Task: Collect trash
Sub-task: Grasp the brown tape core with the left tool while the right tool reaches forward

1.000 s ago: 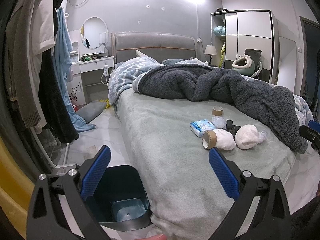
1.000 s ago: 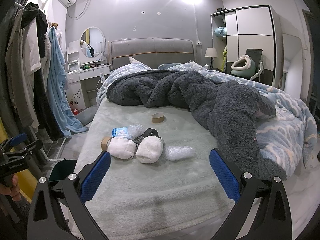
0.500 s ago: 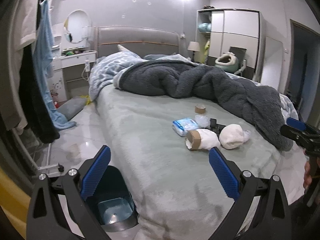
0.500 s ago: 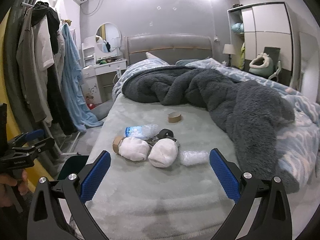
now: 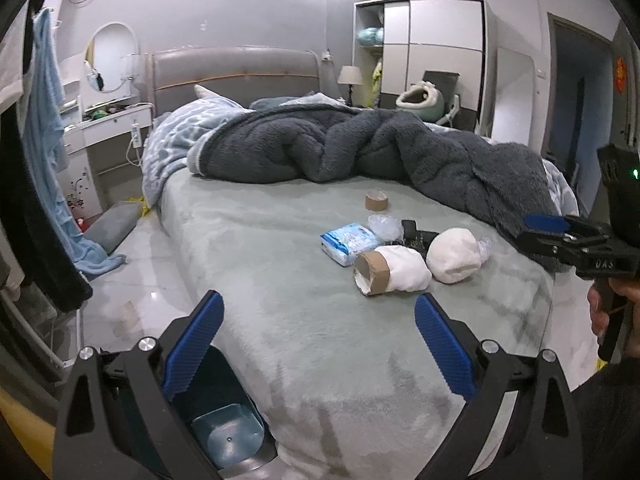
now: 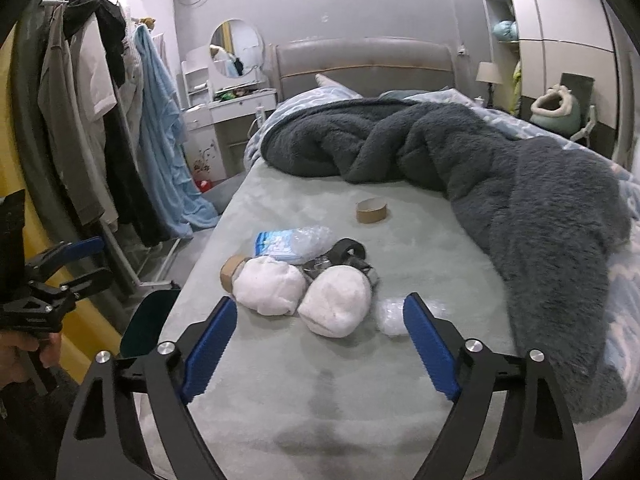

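Right wrist view: your right tongs (image 6: 316, 344) are closing, nothing between the pads, above the bed (image 6: 320, 400). The trash cluster lies just ahead: two white wads (image 6: 336, 306), a cardboard tube (image 6: 231, 272), a tissue pack (image 6: 276, 244). Your left tongs (image 5: 316, 344) stand open and empty, the trash bin (image 5: 228, 436) below them beside the bed.

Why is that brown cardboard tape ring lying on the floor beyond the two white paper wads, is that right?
Not quite: the brown cardboard tape ring lies on the grey-green bed cover, not the floor. It does sit beyond the two white paper wads, as the right wrist view shows.
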